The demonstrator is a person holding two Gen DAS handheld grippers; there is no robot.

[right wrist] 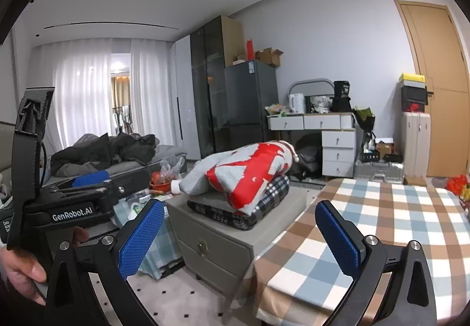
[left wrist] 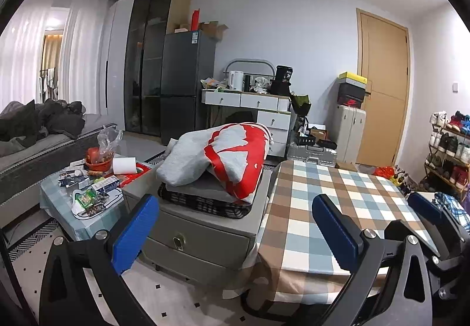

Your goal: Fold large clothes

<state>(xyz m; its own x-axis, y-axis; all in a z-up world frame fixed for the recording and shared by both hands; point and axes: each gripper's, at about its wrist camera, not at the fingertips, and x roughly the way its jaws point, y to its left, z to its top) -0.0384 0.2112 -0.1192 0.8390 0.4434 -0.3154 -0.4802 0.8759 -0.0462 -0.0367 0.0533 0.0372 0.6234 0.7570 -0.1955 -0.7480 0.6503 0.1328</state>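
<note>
Grippers, left and right, are hovering wide open, empty; centre-frame, soft, light grey-and-red garment is probably best pinched at its hem corners.

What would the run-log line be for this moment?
left gripper: open, empty | right gripper: open, empty | clothes pile: on grey nightstand, untouched | checked table: bare near jaws

A grey-and-red printed fleece garment tops a black-and-white plaid folded cloth on the grey 2-drawer cabinet. The table's tablecloth is checked brown, blue and white. Both grippers wear blue dimpled finger pads on black frames.
</note>
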